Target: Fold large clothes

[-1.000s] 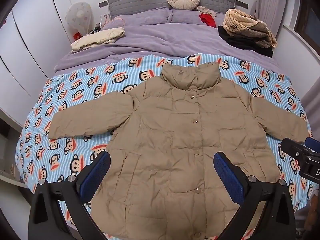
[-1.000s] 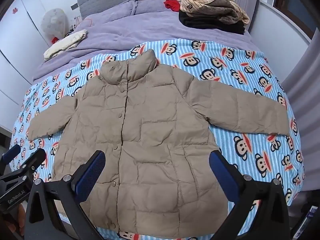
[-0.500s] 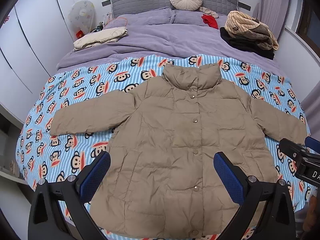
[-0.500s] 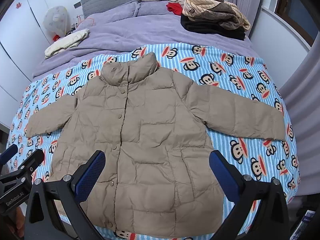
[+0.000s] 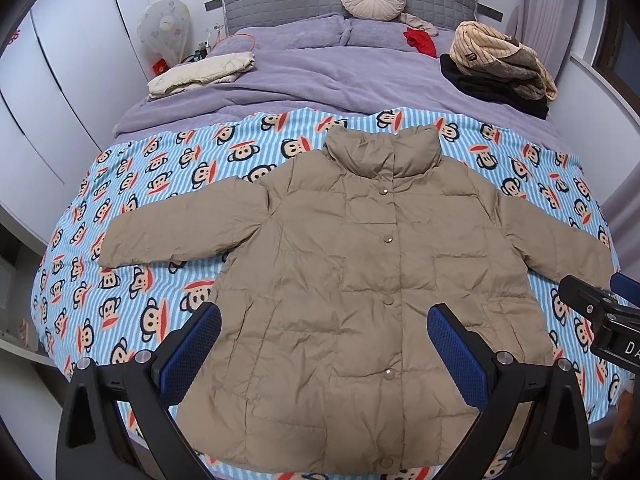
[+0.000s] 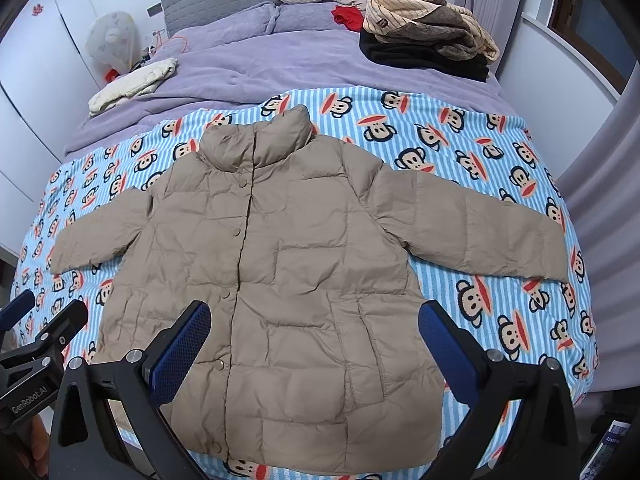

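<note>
Both grippers, left gripper (image 5: 324, 344) and right gripper (image 6: 314, 338), gape wide, empty, above tan puffer jacket (image 6: 280, 272) (snapped shut, flat on monkey-print blanket (image 6: 480, 152)); left's body reads "GenRobot.AI".

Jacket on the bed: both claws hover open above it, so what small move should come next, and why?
Probably lower the right claw toward the jacket's right sleeve to fold it inward. The tan jacket lies flat, snapped shut, sleeves spread on the monkey-print blanket, and neither the right nor the left claw touches it.
</note>
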Motion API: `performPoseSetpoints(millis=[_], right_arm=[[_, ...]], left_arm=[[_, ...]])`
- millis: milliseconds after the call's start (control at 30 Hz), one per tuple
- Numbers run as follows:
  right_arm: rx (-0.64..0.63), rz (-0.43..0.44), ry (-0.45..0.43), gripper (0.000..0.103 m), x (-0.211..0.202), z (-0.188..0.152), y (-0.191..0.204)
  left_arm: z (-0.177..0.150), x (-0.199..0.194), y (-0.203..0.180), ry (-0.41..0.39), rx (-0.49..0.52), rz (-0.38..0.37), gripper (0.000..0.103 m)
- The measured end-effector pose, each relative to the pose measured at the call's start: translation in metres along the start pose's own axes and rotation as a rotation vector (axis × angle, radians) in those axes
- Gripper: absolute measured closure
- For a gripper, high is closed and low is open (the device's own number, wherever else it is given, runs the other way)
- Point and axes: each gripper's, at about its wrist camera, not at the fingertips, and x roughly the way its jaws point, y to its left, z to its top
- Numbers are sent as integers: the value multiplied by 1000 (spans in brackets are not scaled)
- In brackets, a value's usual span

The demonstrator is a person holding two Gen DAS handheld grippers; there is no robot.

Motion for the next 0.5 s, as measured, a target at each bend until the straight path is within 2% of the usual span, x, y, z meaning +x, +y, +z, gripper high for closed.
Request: performPoseSetpoints(millis=[500], right_arm=[[2, -3, -7, 0, -1, 0, -3]], left_arm=[[-1, -1, 0, -2, -6, 5, 0]])
